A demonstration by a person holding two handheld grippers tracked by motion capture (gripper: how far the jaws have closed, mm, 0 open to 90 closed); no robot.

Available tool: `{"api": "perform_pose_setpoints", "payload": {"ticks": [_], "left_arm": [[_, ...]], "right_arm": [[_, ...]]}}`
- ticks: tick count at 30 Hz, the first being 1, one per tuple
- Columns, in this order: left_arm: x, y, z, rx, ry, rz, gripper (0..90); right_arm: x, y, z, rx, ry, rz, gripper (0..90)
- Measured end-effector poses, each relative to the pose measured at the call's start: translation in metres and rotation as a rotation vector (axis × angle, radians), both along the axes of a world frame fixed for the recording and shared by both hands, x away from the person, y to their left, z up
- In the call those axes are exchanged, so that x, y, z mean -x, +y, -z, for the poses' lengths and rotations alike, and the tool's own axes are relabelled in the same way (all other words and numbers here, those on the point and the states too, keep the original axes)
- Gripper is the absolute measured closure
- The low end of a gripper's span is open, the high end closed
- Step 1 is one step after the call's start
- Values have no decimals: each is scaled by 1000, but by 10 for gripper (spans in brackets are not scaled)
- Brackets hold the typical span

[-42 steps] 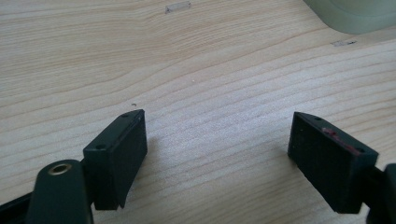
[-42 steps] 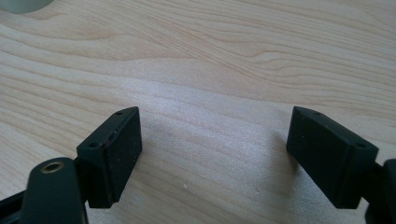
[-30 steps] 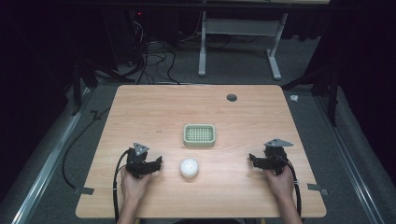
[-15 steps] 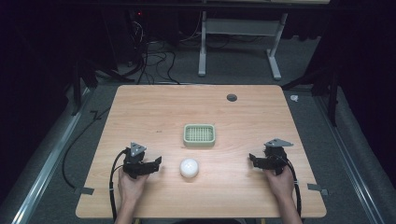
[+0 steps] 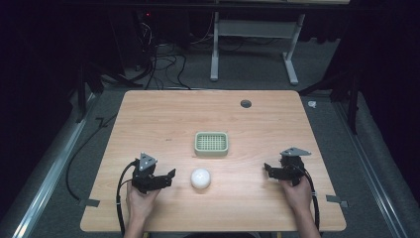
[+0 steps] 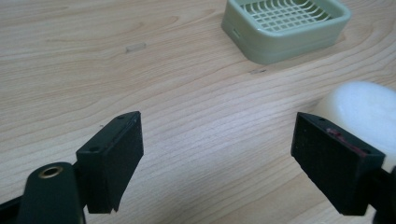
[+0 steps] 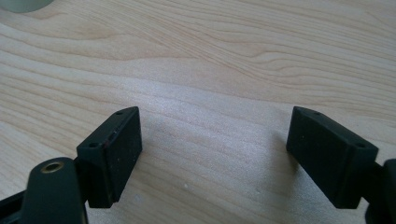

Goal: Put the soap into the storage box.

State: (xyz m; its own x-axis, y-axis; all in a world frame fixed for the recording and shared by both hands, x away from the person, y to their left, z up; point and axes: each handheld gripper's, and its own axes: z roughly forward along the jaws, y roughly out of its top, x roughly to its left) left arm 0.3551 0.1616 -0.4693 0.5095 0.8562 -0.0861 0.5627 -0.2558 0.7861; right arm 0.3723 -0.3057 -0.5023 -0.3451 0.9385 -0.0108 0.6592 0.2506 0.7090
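The step in hand looks like the approach to a pick: the left gripper (image 5: 171, 175) rests low over the tabletop (image 5: 163, 119) with its fingers (image 6: 112, 154) spread wide and holding nothing, aimed roughly toward the white ball (image 5: 200, 178). In the left gripper view the ball (image 6: 366, 109) lies just behind the outer finger, at that finger's far side and not between the two, so it is beside the opening, not in it. The next move, as I judge it, calls for swinging or sliding that gripper toward the ball until the ball sits squarely between the fingers, then closing gently, since a round smooth thing may roll away if one finger nudges it first

On the other side of the ball and well apart from it, the right gripper (image 5: 267, 170) rests on the wood with its fingers (image 7: 112, 149) likewise spread and nothing between them but bare grain

Beyond the ball, farther from the person, stands the green slotted tray (image 5: 211, 143), near the ball but clear of it; it seems the likely place for the ball to go. Farther still, past the tray, a small dark hole (image 5: 245, 103) sits in the tabletop
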Motion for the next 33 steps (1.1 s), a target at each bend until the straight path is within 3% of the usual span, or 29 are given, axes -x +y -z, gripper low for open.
{"api": "perform_pose_setpoints", "payload": {"ticks": [16, 33], "left_arm": [[12, -29, -16, 3, -24, 94, 164], [15, -60, -12, -24, -7, 179, 164]], "right_arm": [[0, 0, 0, 1, 2, 0, 190], [0, 0, 0, 0, 2, 0, 190]]}}
